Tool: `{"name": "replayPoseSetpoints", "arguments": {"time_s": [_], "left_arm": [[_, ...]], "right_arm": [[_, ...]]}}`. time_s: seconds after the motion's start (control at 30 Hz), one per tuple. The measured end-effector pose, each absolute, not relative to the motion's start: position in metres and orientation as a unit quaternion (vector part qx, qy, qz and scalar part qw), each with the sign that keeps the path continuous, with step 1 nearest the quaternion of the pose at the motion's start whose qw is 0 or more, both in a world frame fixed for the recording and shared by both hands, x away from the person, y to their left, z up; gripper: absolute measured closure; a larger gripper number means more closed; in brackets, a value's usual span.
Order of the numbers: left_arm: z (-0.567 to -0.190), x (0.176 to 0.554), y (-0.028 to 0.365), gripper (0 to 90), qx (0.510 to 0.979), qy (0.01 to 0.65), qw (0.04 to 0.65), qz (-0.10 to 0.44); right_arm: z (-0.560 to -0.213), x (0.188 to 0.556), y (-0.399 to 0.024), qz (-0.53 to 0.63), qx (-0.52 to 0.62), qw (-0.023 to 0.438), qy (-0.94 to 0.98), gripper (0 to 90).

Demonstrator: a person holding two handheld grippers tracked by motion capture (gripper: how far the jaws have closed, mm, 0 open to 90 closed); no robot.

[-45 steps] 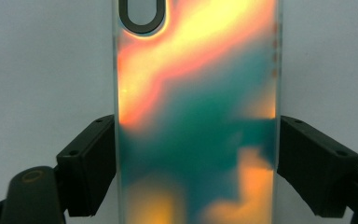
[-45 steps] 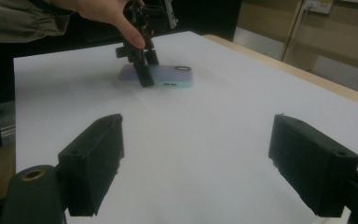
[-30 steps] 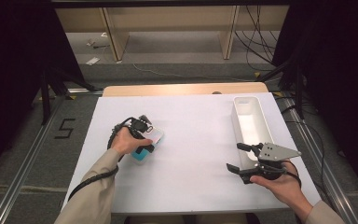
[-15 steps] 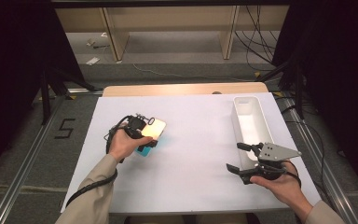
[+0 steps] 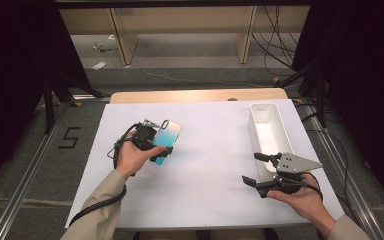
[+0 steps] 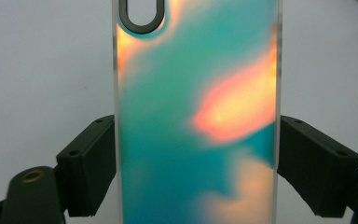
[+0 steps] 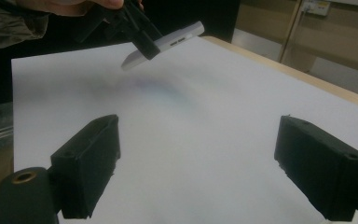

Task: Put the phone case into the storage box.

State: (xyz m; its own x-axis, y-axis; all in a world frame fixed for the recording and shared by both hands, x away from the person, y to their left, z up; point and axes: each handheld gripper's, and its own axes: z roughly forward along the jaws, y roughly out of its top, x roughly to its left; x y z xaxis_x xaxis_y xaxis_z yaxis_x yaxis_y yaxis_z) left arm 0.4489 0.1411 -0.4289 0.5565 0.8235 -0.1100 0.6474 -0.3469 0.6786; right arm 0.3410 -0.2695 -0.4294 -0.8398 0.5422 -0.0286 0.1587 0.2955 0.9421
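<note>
The left claw [image 5: 156, 144] pinches a slim phone with a glossy teal-and-orange back [image 5: 167, 139] by its two long edges, both black pads pressed flat against the phone's sides in the left gripper view. The right gripper view shows the phone [image 7: 164, 45] tilted and lifted clear above the white-covered counter [image 5: 210, 150], with a soft shadow on the sheet beneath it. In the high view the phone sits over the counter's left half, its dark oval camera cutout [image 6: 140, 15] at the far end from the hand.

The right claw [image 5: 261, 169] rests low near the counter's right front, jaws spread with nothing between them. Just beyond it lies a long white rectangular plastic tray [image 5: 254, 131], apparently empty, though its near end is hidden behind the gripper.
</note>
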Motion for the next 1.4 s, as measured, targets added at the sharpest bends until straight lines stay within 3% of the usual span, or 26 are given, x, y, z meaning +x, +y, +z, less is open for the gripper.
{"name": "replayPoseSetpoints", "arguments": {"time_s": [0.63, 1.4], "left_arm": [[-0.418, 0.429, 0.137, 17.1, 0.774, 0.434, 0.425, 0.176], [-0.417, 0.413, 0.133, 17.1, 0.769, 0.42, 0.442, 0.191]], "right_arm": [[-0.418, 0.345, -0.266, 0.563, 0.244, 0.186, 0.767, 15.1], [-0.389, 0.379, -0.222, 0.59, 0.249, 0.184, 0.745, 15.9]]}}
